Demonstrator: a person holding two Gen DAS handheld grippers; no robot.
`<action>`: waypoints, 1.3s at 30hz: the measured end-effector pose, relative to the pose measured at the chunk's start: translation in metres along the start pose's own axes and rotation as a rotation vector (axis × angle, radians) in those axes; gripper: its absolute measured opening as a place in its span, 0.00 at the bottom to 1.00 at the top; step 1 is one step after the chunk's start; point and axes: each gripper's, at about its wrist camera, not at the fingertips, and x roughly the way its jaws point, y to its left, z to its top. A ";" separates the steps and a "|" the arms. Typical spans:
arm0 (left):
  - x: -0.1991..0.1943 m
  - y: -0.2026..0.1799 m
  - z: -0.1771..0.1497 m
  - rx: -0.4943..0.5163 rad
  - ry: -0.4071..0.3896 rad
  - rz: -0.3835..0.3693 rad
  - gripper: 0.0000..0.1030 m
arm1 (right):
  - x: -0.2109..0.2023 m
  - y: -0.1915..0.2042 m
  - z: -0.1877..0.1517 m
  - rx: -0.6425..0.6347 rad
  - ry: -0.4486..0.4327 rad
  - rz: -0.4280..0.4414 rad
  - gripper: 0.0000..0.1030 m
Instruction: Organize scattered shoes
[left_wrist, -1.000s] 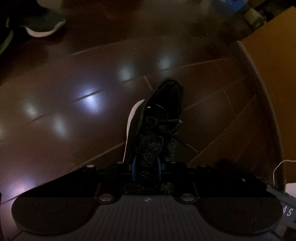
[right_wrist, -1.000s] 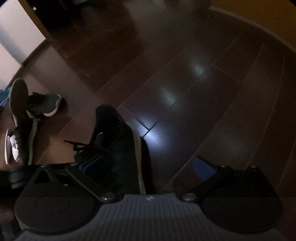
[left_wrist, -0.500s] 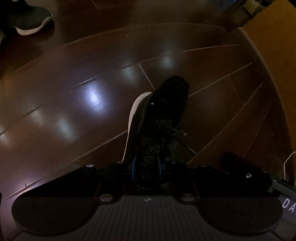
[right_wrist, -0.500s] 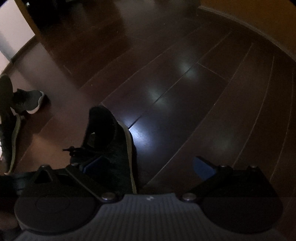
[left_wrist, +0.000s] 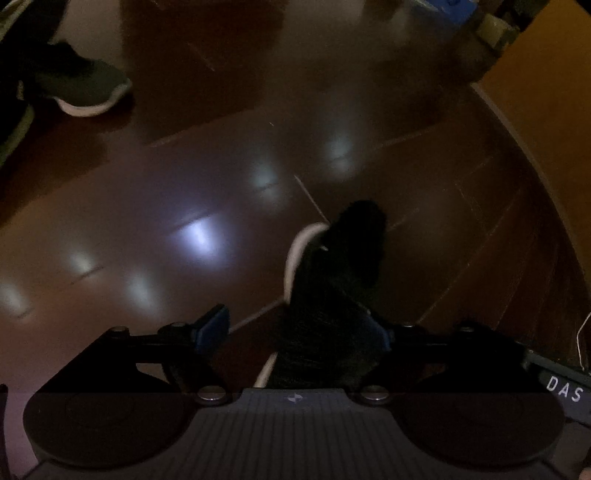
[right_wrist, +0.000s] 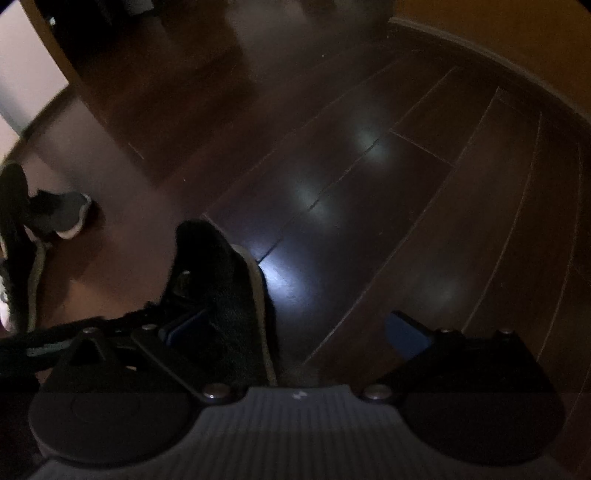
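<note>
Black knit fills the space nearest my left gripper: its jaws stand spread apart, blue pads showing, with the black shoe sitting between them against the right-hand pad, its white sole edge turned to the left. I judge nothing is clamped there. My right gripper is also wide open; its left pad is tucked against the upper of a second black shoe, laces trailing off to the left, while the other pad hangs over bare floor, so this shoe too looks loose rather than held. Both shoes seem to rest on the dark glossy wooden floor, toes pointing away from me. To finish this placement well, I would back each gripper straight off without catching the laces or nudging a heel, keeping the pair parallel. Farther out on the left lie more scattered shoes, a grey one with a pale sole among them, near each other and well apart from this pair; those come next.
</note>
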 end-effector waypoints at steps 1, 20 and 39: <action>-0.014 0.009 0.000 -0.005 -0.018 0.014 0.80 | -0.003 0.001 -0.001 0.001 -0.001 0.005 1.00; -0.171 0.090 -0.032 0.028 -0.206 0.308 0.86 | -0.064 0.056 -0.037 -0.157 -0.061 0.000 1.00; -0.105 0.126 -0.053 -0.038 -0.089 0.292 0.86 | 0.041 0.031 -0.029 -0.132 0.014 0.086 1.00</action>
